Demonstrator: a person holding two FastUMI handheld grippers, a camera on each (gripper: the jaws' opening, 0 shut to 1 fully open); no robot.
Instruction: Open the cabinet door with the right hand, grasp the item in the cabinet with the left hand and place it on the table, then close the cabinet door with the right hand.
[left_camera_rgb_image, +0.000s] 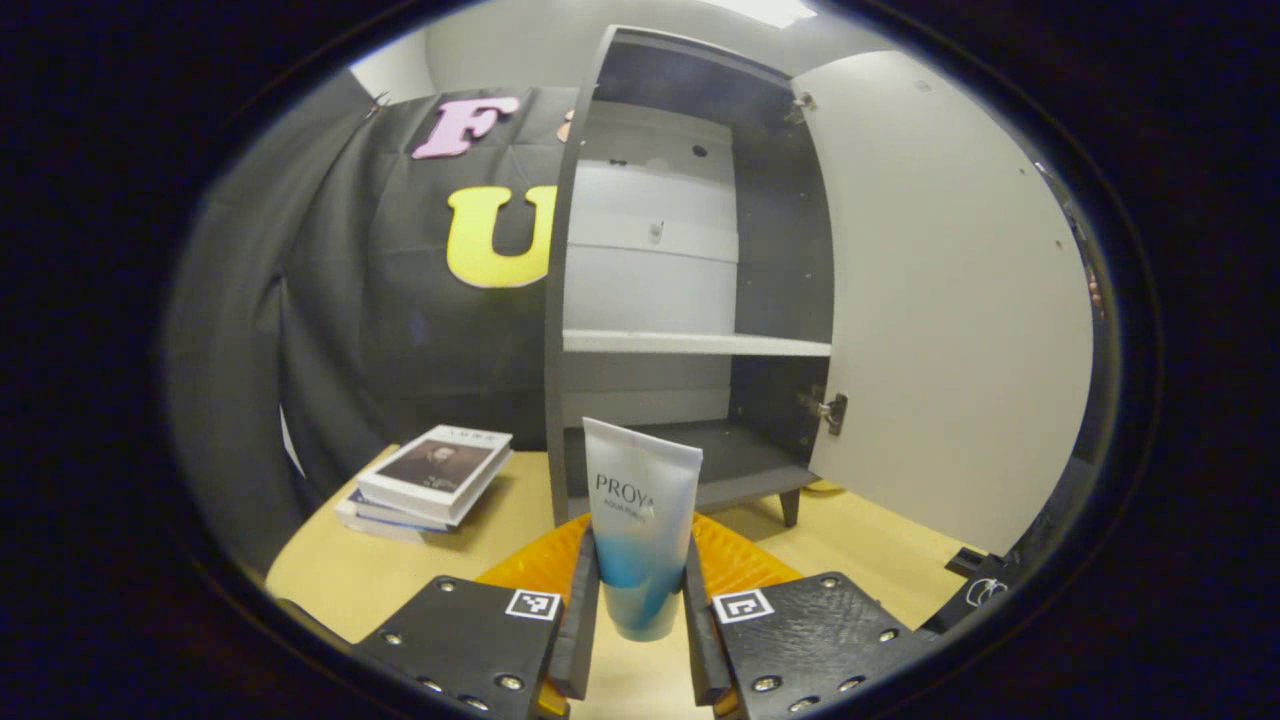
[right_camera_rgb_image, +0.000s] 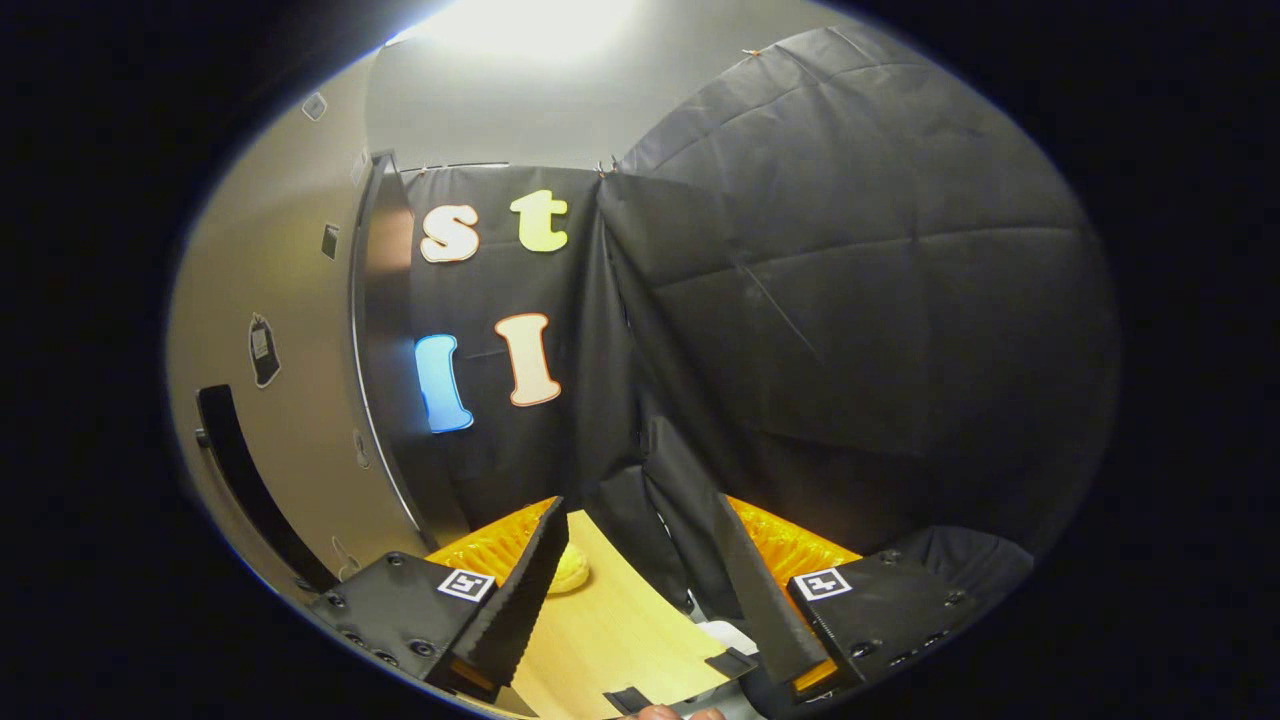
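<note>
In the left gripper view, a white and blue tube (left_camera_rgb_image: 640, 525) stands upright, cap down, between my left gripper's fingers, and my left gripper (left_camera_rgb_image: 640, 610) is shut on it above the table (left_camera_rgb_image: 400, 570). Behind it the grey cabinet (left_camera_rgb_image: 690, 300) stands with its door (left_camera_rgb_image: 950, 300) swung wide to the right, and both shelves look bare. In the right gripper view, my right gripper (right_camera_rgb_image: 640, 590) is open with nothing between its fingers. The door's outer face (right_camera_rgb_image: 290, 400) with its dark handle (right_camera_rgb_image: 240, 470) is close on that gripper's left.
A stack of books (left_camera_rgb_image: 430, 480) lies on the table left of the cabinet. The black cloth wall (right_camera_rgb_image: 850, 350) hangs close ahead of the right gripper, and the table's edge (right_camera_rgb_image: 640, 640) runs below its fingers. A small yellow thing (right_camera_rgb_image: 570, 572) lies by the cabinet's foot.
</note>
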